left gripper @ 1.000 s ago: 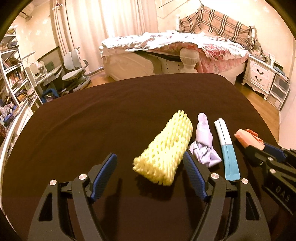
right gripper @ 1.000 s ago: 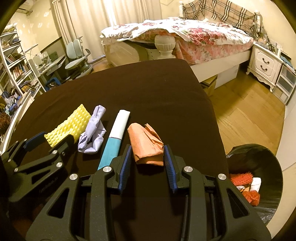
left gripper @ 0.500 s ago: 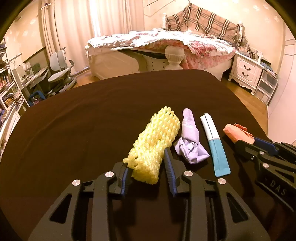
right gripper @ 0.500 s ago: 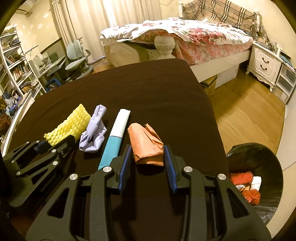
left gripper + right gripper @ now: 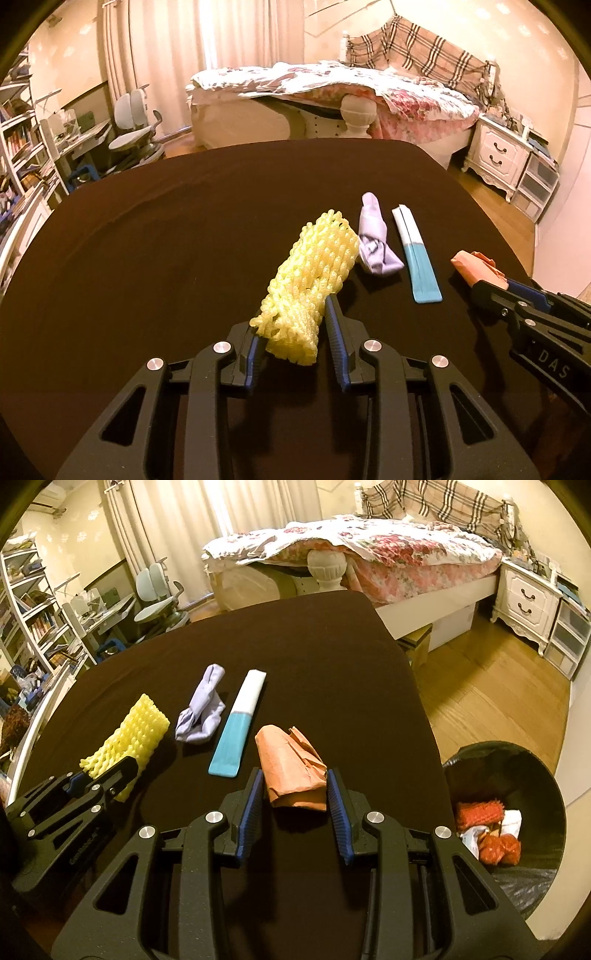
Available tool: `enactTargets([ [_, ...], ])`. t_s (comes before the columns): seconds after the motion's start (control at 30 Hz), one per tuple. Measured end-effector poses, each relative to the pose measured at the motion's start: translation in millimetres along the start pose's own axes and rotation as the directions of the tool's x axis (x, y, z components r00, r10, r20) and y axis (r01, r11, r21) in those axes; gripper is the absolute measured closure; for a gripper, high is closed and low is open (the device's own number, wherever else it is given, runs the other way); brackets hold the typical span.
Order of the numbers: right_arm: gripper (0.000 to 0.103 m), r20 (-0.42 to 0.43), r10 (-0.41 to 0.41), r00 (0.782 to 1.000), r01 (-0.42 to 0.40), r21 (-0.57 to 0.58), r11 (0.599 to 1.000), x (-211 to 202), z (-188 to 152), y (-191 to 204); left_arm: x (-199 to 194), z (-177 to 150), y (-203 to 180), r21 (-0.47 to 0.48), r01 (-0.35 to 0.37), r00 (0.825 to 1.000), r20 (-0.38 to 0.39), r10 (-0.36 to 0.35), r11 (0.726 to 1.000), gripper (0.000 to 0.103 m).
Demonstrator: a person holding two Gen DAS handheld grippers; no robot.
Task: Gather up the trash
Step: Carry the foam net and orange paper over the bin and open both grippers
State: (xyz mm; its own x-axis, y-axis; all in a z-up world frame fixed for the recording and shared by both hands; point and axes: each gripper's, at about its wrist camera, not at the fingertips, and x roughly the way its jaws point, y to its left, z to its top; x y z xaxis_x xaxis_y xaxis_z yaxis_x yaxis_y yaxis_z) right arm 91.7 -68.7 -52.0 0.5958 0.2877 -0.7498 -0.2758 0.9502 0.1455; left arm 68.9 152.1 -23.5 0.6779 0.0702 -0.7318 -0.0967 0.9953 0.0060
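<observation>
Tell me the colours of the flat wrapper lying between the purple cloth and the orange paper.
The flat wrapper is white and turquoise, clearest from the right wrist.

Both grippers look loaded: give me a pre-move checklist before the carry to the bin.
1. Left gripper shut on yellow foam net, its fingers having just closed: ok.
2. Right gripper shut on orange paper wad: ok.
3. Trash bin open, with room: ok.
4. Path off the table edge to bin unobstructed: ok.
5. Purple wad and blue-white wrapper remain for later: not ok.
</observation>
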Motion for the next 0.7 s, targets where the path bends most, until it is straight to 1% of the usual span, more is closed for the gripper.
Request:
enactTargets([
  [0.23, 0.069, 0.01, 0.003, 1.0, -0.002, -0.014, 1.0, -18, -16, 3, -18, -9, -4, -0.03, 0.018, 1.0, 0.01, -0.017, 0.999, 0.071],
  [0.43, 0.069, 0.029, 0.004, 1.0, -0.004, -0.017, 1.0, -39, -28, 2, -33, -16, -14, -0.034, 0.038, 0.999, 0.032, -0.037, 0.999, 0.071],
  [0.7, 0.069, 0.051, -0.006, 0.999, 0.007, -0.006, 1.0, -66, -45, -8, -47, -29, -28, -0.027, 0.046, 0.998, 0.051, -0.045, 0.999, 0.071],
])
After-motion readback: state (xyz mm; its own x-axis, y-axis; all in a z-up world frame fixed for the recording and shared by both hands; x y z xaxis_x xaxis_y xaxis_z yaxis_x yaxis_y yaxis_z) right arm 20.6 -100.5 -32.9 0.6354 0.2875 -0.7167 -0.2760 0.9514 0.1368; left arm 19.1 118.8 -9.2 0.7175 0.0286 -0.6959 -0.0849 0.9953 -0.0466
